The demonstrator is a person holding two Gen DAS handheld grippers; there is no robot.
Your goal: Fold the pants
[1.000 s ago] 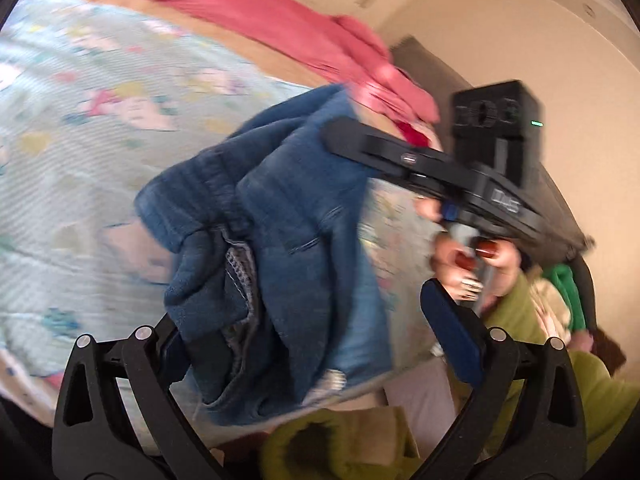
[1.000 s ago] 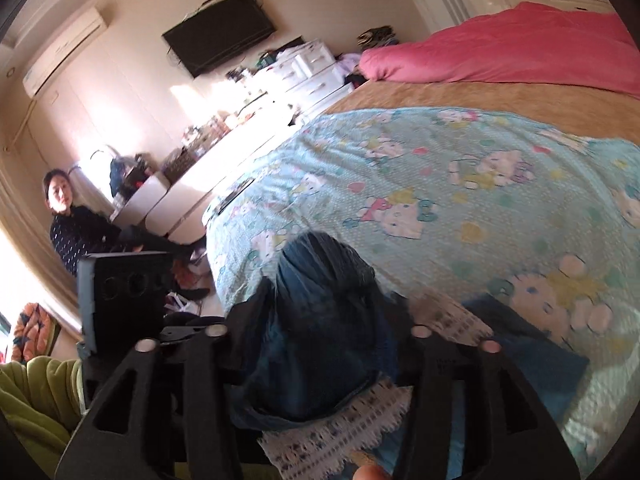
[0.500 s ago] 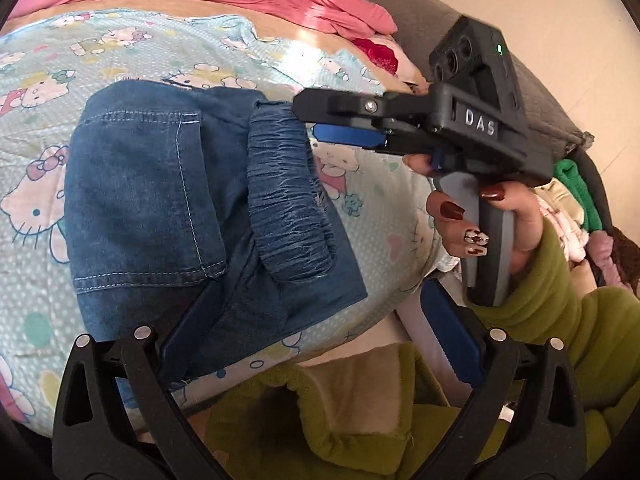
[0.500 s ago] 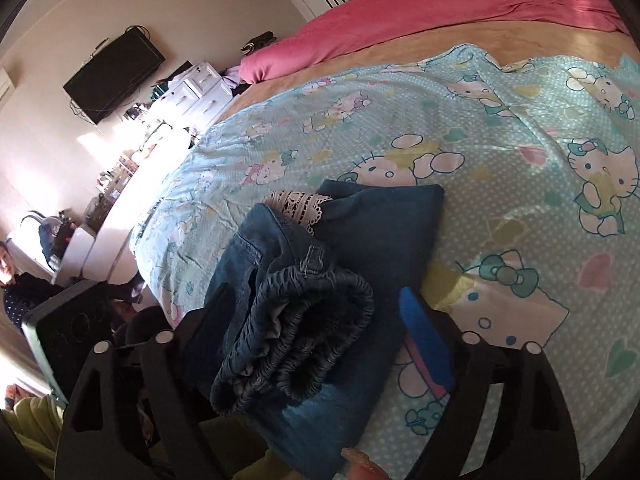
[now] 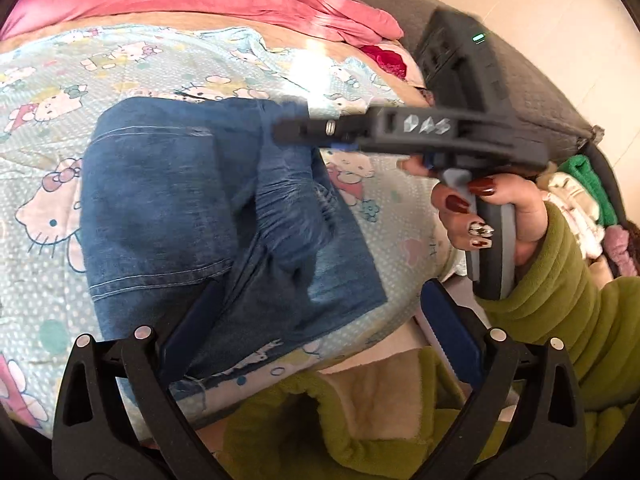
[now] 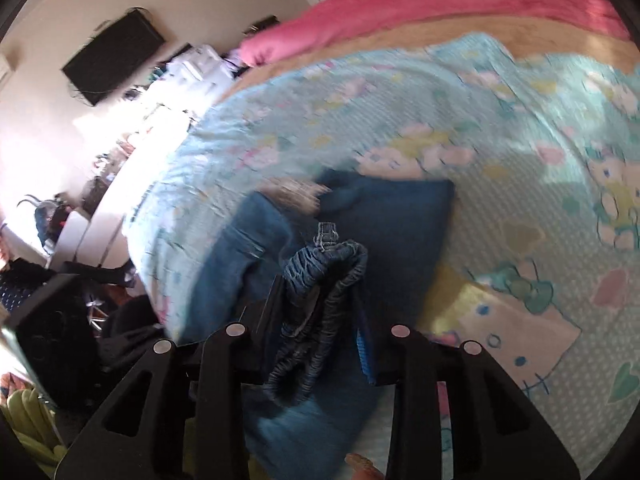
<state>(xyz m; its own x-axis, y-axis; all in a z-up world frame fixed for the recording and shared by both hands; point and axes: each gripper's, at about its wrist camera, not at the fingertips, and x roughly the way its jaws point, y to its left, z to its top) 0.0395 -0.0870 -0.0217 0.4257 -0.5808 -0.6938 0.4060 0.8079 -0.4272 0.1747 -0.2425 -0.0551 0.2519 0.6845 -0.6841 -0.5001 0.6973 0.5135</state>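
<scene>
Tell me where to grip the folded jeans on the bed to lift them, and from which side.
Best guess: grip the jeans at the gathered elastic waistband, the thickest ridge standing proud on top. Come from the near bed edge, as the right gripper does; its jaws have just closed on that band. The left gripper stands open.
</scene>
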